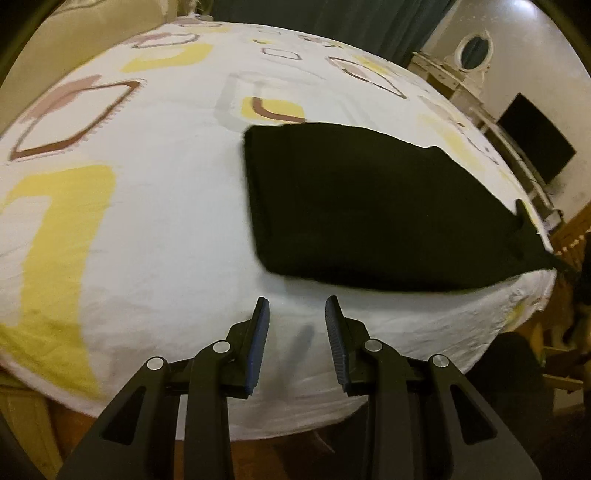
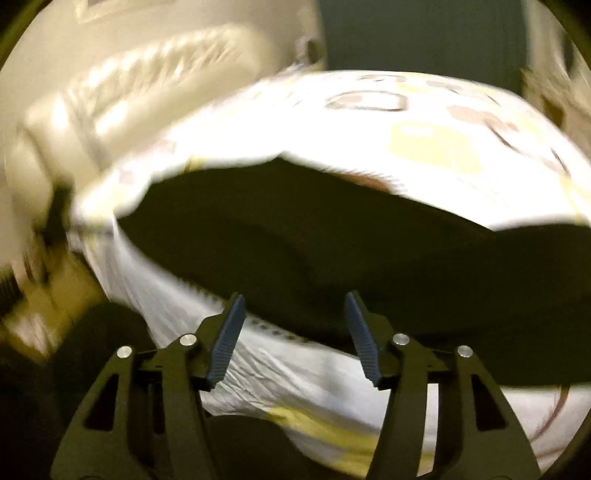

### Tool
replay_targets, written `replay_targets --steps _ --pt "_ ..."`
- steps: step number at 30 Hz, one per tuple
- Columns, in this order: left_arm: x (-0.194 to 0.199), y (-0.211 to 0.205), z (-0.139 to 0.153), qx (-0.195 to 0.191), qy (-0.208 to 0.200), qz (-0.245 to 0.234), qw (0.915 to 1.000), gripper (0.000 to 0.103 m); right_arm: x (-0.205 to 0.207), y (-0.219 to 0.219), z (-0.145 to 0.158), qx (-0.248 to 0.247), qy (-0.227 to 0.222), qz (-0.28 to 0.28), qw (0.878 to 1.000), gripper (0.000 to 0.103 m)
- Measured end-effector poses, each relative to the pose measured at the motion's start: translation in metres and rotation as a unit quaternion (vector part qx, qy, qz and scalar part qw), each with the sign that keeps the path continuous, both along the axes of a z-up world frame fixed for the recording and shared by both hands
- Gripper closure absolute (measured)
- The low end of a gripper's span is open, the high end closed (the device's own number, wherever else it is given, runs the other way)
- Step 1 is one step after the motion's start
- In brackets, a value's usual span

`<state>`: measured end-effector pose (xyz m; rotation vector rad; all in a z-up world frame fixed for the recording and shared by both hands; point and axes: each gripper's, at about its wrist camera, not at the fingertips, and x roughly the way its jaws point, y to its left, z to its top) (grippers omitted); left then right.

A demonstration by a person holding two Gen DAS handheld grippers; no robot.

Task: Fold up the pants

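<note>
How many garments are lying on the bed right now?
1. The black pants lie folded on the patterned bedsheet, toward its right near edge in the left wrist view. Nothing else shows on the sheet, though the right wrist view is blurred.

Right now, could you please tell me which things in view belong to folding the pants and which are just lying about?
For the job: black pants, bed beneath them.
Lying about: mirror, dark screen, curtain.
</note>
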<state>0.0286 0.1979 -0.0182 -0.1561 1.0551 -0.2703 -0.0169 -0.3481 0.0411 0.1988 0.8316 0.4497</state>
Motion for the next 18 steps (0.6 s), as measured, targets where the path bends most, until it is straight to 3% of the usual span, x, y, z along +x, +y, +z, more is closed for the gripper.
replay_targets --steps 2,4,6,7,8,14,16,18 --pt "-0.004 0.002 0.011 0.014 -0.019 0.029 0.9993 0.063 -0.003 -0.060 0.006 0.066 0.003 -0.069 0.995 0.039" --pt "-0.005 -0.002 0.025 0.019 -0.047 0.056 0.9972 0.051 -0.009 -0.123 0.006 0.116 0.003 -0.154 0.981 0.038" --pt "-0.001 -0.012 0.038 0.021 -0.074 0.073 0.9943 0.042 -0.013 -0.192 -0.006 0.195 0.021 -0.230 0.953 0.038" --pt "0.002 -0.020 0.041 0.021 -0.080 0.077 0.9936 0.036 -0.014 -0.227 -0.016 0.233 0.039 -0.272 0.933 0.038" --pt "0.006 -0.027 0.045 0.022 -0.087 0.081 0.9926 0.034 -0.014 -0.248 -0.023 0.245 0.049 -0.304 0.919 0.038" --pt "0.042 -0.080 0.051 0.038 -0.117 0.092 0.9881 0.031 0.013 -0.319 -0.062 0.360 0.054 -0.381 0.850 0.038" --pt "0.052 -0.091 0.047 0.026 -0.111 0.097 0.9887 0.031 0.026 -0.326 -0.075 0.379 0.060 -0.398 0.834 0.038" --pt "0.059 -0.097 0.041 0.013 -0.099 0.104 0.9895 0.031 0.039 -0.331 -0.080 0.373 0.064 -0.410 0.830 0.039"
